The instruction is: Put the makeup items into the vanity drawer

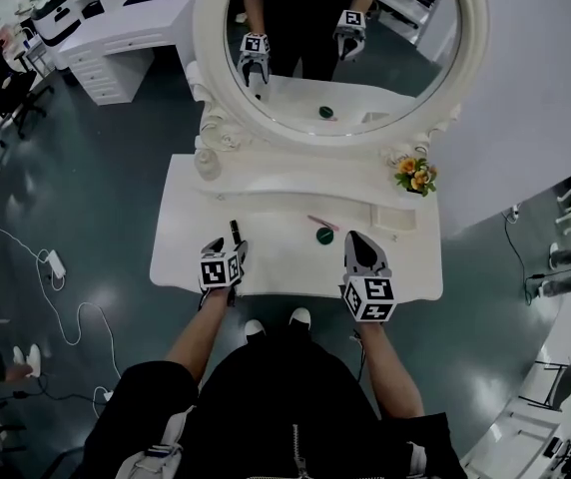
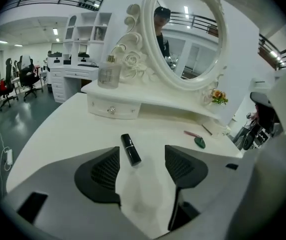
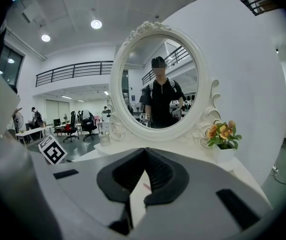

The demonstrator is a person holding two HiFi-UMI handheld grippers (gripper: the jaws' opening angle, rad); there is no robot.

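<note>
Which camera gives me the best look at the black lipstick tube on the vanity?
Left gripper view: the lipstick tube lies large and sharp on the tabletop, at the tips of the open left claw. Head view shows only a small dark sliver; right gripper view doesn't show it.

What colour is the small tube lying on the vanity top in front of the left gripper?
Black. The tube shows clearest in the left gripper view.

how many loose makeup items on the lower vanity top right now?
3: black lipstick front left, pink stick mid-table, green round piece just beside it. Shut drawer may hide more.
</note>
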